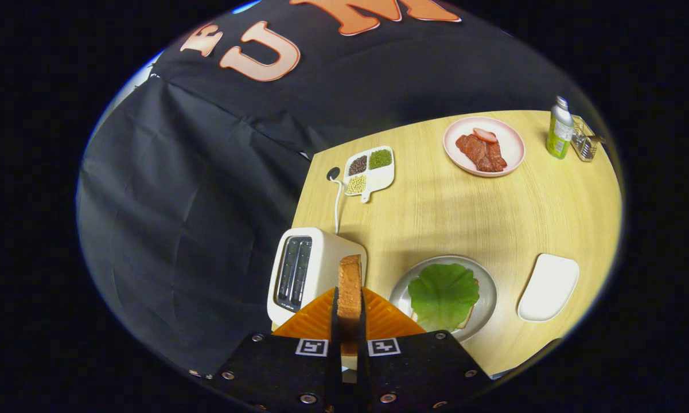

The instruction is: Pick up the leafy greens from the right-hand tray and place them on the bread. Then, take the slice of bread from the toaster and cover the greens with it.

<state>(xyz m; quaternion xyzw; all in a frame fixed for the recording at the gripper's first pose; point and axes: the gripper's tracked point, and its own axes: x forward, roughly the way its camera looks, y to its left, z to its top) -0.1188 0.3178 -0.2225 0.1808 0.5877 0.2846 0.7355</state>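
A slice of toasted bread (349, 284) stands on edge between my fingers, with the gripper (349, 310) shut on it and held above the table. The white toaster (310, 269) sits just below and left of the slice, its slots empty. To the right of the fingers a round grey plate (485, 287) holds a green leaf (443, 295) lying flat over another bread slice (467, 321), of which only an edge peeks out. The empty white tray (548, 287) lies further right.
A pink plate (510, 146) with meat slices stands at the far side, with a green bottle (560, 129) and a small metal holder (585, 143) beyond it. A divided dish of beans (370, 169) sits behind the toaster, near its cord (337, 201). The table's left edge drops off beside the toaster.
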